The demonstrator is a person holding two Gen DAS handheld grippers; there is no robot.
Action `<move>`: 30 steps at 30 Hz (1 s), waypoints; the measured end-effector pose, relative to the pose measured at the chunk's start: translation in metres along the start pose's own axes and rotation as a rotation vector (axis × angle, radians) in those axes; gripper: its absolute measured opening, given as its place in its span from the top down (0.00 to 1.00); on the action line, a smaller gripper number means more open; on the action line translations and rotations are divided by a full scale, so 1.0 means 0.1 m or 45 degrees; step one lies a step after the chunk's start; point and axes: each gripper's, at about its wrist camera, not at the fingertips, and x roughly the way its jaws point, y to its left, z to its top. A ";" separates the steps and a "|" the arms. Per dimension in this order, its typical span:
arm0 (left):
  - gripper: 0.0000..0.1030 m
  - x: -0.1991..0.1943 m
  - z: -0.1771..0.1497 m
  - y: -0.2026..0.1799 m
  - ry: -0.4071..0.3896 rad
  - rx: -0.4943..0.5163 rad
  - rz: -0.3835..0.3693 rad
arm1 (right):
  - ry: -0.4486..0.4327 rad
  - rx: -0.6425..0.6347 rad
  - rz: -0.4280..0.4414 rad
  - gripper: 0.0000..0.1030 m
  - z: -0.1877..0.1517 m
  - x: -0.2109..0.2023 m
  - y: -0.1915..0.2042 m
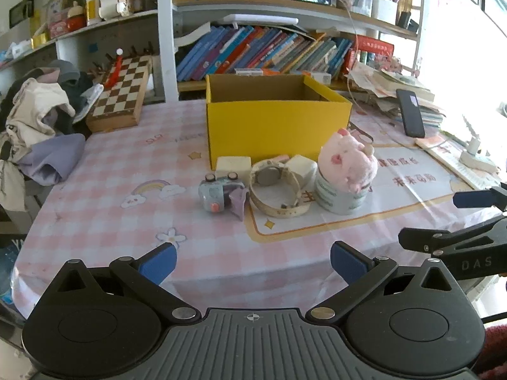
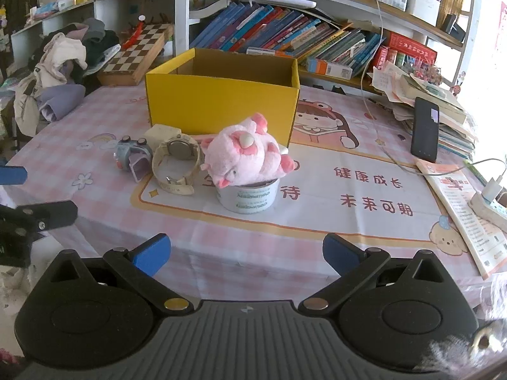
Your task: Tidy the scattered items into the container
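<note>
Both grippers wide open and empty, items clustered ahead in front of the box.

Your left gripper [image 1: 252,264] and right gripper [image 2: 245,255] hover above the near table edge, jaws spread wide, touching nothing. Straight ahead of the right one, the pink plush [image 2: 244,155] lies on top of a tin can [image 2: 248,198]; it looks soft and light, so pinch its bulging middle, and mind the can, which may slide or tip. Ahead of the left one sit the cream watch [image 1: 275,190], best taken across its stiff strap, and the small grey toy camera [image 1: 218,193], hard and probably slippery. Two cream blocks [image 1: 233,166] stand just behind these, against the yellow box [image 1: 275,123] beyond; how much it holds is hidden.
</note>
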 end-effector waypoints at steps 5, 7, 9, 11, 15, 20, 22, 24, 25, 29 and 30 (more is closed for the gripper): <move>0.00 -0.05 0.00 -0.03 -0.033 0.019 -0.010 | -0.009 -0.015 -0.001 0.00 -0.01 -0.02 0.01; 0.00 -0.06 0.00 -0.04 -0.047 0.026 -0.014 | -0.013 -0.021 -0.001 0.00 -0.02 -0.02 0.01; 0.00 -0.08 0.01 -0.05 -0.060 0.034 -0.018 | -0.017 -0.026 -0.001 0.00 -0.02 -0.03 0.01; 0.00 -0.10 0.01 -0.06 -0.073 0.041 -0.022 | -0.027 -0.028 0.011 0.00 -0.02 -0.06 0.02; 0.00 -0.14 0.01 -0.07 -0.107 0.045 -0.058 | -0.045 -0.047 0.041 0.00 -0.02 -0.09 0.01; 0.00 -0.14 0.01 -0.10 -0.117 0.042 -0.100 | -0.055 -0.038 0.031 0.00 -0.01 -0.10 -0.03; 0.00 -0.13 0.02 -0.11 -0.110 0.045 -0.108 | -0.064 -0.032 0.030 0.00 -0.02 -0.10 -0.04; 0.00 -0.13 0.01 -0.14 -0.102 0.056 -0.100 | -0.073 -0.025 0.030 0.00 -0.02 -0.11 -0.06; 0.00 -0.13 0.01 -0.15 -0.101 0.064 -0.091 | -0.077 -0.023 0.031 0.00 -0.03 -0.11 -0.07; 0.00 -0.16 0.02 -0.12 -0.120 0.070 -0.086 | -0.088 -0.029 0.036 0.00 -0.02 -0.12 -0.06; 0.00 -0.17 0.03 -0.10 -0.129 0.067 -0.090 | -0.093 -0.032 0.035 0.00 -0.01 -0.12 -0.06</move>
